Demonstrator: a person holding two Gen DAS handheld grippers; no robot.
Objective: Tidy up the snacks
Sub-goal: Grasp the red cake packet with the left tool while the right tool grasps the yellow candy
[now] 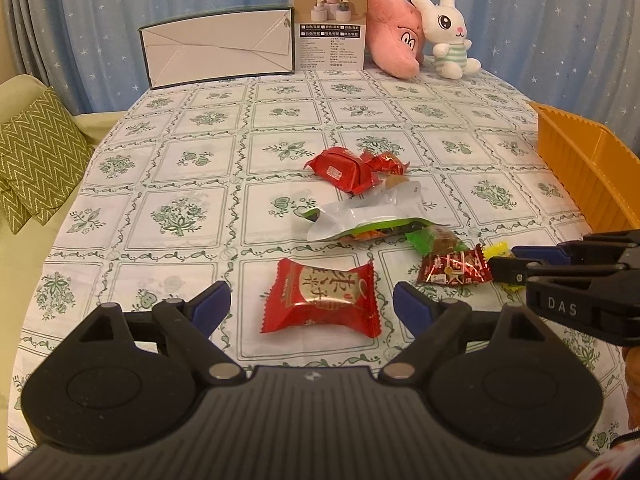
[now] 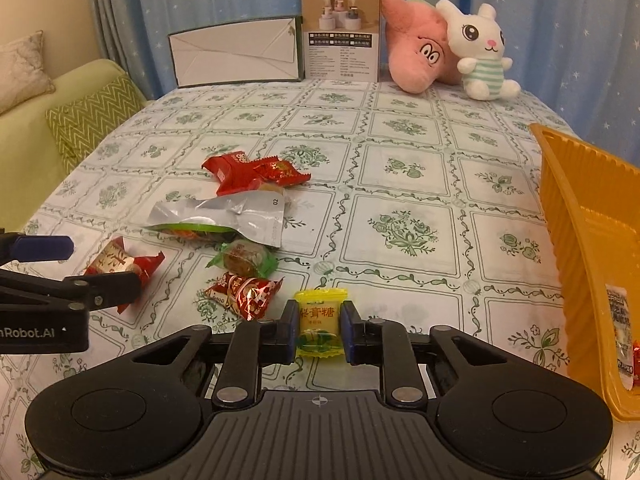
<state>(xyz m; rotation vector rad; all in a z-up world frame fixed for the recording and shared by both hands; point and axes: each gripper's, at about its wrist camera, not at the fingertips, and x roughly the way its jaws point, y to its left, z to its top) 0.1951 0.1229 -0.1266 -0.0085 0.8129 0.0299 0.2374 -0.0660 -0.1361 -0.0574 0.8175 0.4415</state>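
Observation:
My left gripper (image 1: 311,294) is open over the floral tablecloth, with a red snack packet (image 1: 320,300) lying between its blue pads, untouched. My right gripper (image 2: 319,316) is shut on a yellow candy (image 2: 320,304); its pads press both sides of the wrapper. A dark red candy (image 2: 244,294), a green-wrapped sweet (image 2: 244,258), a silver and green pouch (image 2: 224,216) and two red packets (image 2: 248,174) lie in a loose line farther back. In the right wrist view the left gripper (image 2: 105,264) straddles the red packet (image 2: 116,260). An orange basket (image 2: 580,220) stands at the right.
A white box with a green rim (image 1: 218,50), a tall printed carton (image 1: 328,26), a pink plush (image 1: 394,34) and a white rabbit plush (image 1: 448,36) line the table's far edge. A sofa with a zigzag cushion (image 1: 36,156) sits to the left. The basket holds a few packets (image 2: 622,332).

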